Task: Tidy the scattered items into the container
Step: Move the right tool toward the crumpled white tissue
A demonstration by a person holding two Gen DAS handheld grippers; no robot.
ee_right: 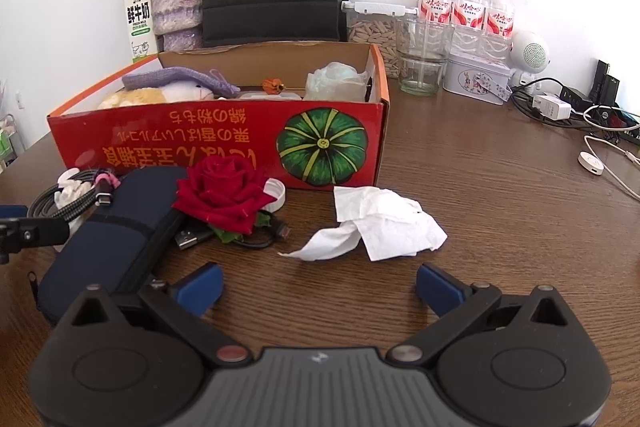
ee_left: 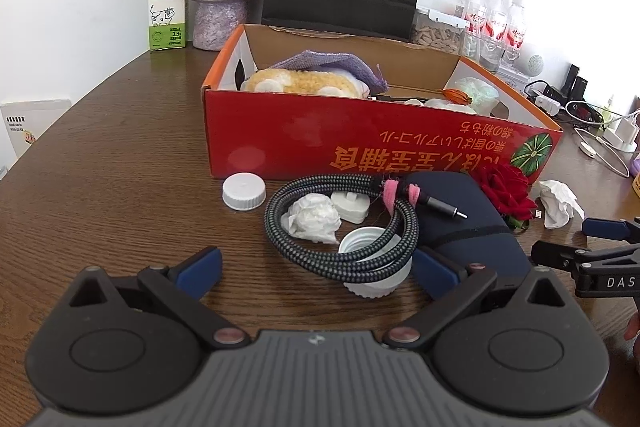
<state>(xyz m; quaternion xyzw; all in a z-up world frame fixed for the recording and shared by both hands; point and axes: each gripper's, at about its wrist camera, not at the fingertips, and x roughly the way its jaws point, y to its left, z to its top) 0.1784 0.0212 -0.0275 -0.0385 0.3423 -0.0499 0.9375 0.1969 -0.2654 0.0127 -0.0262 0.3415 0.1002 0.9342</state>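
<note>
Both claws gape wide and empty: left claw (ee_left: 316, 273) low over the coiled cable (ee_left: 340, 223), right claw (ee_right: 318, 285) short of the crumpled tissue (ee_right: 380, 223). Red box (ee_left: 320, 143) stands just behind the clutter on the tabletop (ee_left: 120, 167).

Risk: the cable lies across a white cap (ee_left: 374, 267); lifting it may drag the cap along.

The box's contents are partly hidden by its front wall.

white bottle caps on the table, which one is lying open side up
The cap under the braided cable coil, nearest the left gripper: this upturned cap shows its hollow threaded inside. The cap by the box corner sits closed-top up.
</note>
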